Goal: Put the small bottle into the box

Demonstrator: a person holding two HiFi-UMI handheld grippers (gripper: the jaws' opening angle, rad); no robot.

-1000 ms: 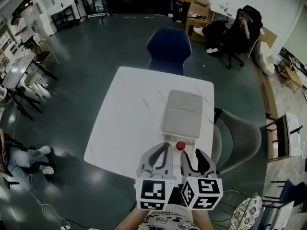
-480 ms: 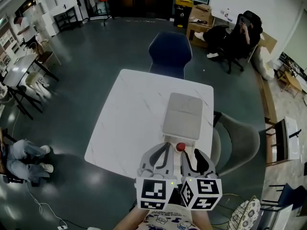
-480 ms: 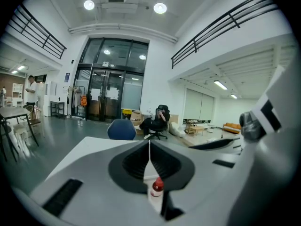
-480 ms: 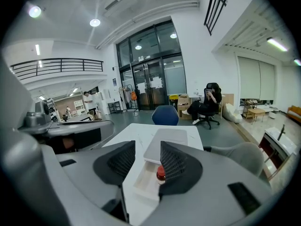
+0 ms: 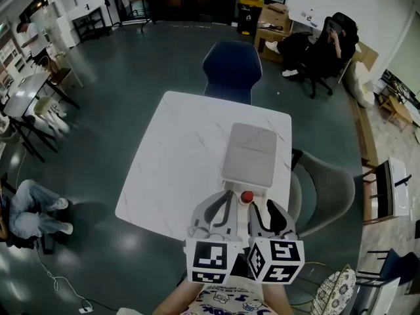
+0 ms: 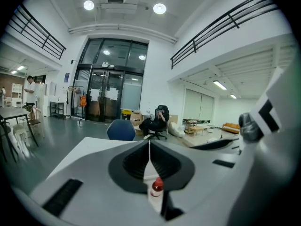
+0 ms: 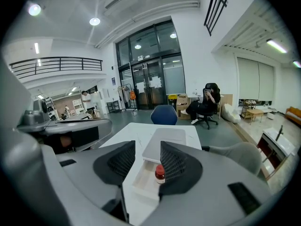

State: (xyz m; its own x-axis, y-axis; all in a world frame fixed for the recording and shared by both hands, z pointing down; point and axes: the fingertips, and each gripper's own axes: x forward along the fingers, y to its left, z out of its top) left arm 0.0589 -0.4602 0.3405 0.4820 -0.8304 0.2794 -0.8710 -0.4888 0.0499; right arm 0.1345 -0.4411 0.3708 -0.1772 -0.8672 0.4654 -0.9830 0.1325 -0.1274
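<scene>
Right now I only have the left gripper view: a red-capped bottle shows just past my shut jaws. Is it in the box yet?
Observer: Yes. The right gripper view shows the small bottle standing upright inside the open near end of the box, at its right side.
Operator: Is the right gripper clamped on it?
Observer: No. The right gripper has its jaws apart with nothing between the pads; the bottle stands beyond them.
Operator: How much of the box is open?
Observer: In the head view, the grey cover lies over the far part only; the near end with the bottle is uncovered.
</scene>
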